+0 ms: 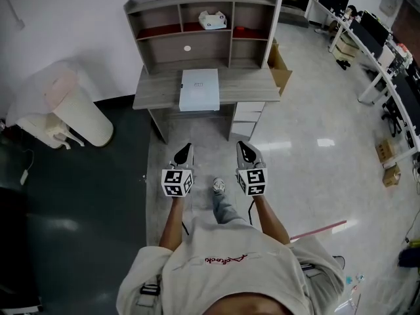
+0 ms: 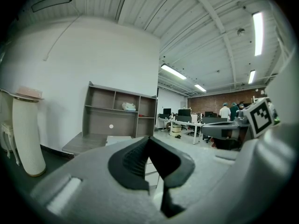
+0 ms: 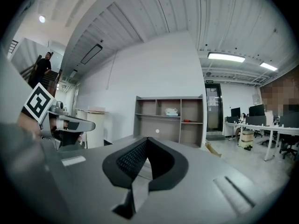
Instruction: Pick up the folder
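Observation:
A pale blue-white folder (image 1: 199, 89) lies flat on the grey desk (image 1: 154, 90), in the middle near its front edge. In the left gripper view the folder (image 2: 117, 138) shows as a thin pale slab on the desk top. My left gripper (image 1: 186, 148) and right gripper (image 1: 244, 146) hang side by side over the floor, well short of the desk, both pointing at it. Each one is shut with nothing between its tips. The left gripper (image 2: 148, 138) and the right gripper (image 3: 146, 139) show their dark pads meeting at the tip.
The desk carries a shelf hutch (image 1: 200, 28) with a tissue box (image 1: 212, 20). White drawers (image 1: 248, 115) sit under its right side, a cardboard box (image 1: 280, 71) beside it. A white fan-like appliance (image 1: 69, 110) stands at left. Office desks (image 1: 377, 51) line the right.

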`<action>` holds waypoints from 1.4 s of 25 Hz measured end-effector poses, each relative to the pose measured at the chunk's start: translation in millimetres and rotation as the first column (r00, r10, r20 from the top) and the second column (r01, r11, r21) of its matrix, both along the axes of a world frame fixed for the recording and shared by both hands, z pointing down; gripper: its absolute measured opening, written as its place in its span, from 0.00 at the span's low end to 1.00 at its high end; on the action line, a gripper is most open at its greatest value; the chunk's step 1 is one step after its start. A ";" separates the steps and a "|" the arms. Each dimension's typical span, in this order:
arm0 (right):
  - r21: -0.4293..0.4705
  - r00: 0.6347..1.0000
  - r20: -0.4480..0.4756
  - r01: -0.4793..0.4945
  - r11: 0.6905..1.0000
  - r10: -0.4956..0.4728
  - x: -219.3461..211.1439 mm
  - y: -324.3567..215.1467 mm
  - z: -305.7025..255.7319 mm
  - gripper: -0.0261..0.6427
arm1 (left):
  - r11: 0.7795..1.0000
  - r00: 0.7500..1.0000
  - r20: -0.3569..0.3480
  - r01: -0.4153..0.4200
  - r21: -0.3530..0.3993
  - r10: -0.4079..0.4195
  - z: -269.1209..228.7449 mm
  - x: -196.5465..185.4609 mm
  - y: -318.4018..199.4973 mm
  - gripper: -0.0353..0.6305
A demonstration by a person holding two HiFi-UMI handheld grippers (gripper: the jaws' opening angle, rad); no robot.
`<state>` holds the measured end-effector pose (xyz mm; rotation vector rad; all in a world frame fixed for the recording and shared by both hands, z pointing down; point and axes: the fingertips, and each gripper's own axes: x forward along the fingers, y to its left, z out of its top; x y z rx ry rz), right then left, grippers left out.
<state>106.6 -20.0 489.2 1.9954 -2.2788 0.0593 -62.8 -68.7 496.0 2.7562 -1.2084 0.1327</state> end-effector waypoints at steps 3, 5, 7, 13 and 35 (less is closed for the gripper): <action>0.001 1.000 0.007 0.006 1.000 -0.006 2.6 -19.6 1.9 0.05 | 1.000 1.000 0.003 -0.003 -0.005 0.003 3.2 5.2 -19.6 0.05; -0.001 1.000 0.012 0.006 1.000 -0.006 6.3 -36.4 3.4 0.05 | 1.000 1.000 0.004 -0.003 -0.003 0.003 2.2 9.3 -35.5 0.05; -0.007 1.000 0.014 0.005 1.000 -0.005 10.3 -52.4 6.1 0.05 | 1.000 1.000 0.008 -0.001 -0.004 0.001 2.5 12.5 -50.1 0.05; -0.030 1.000 0.027 0.010 1.000 -0.009 19.8 -98.5 9.4 0.05 | 1.000 1.000 0.017 0.004 -0.026 -0.003 3.9 23.4 -92.7 0.05; -0.044 0.998 0.038 0.061 0.997 -0.059 71.7 -285.4 2.7 0.05 | 0.999 0.999 0.039 0.023 -0.027 -0.022 -10.9 82.4 -276.3 0.05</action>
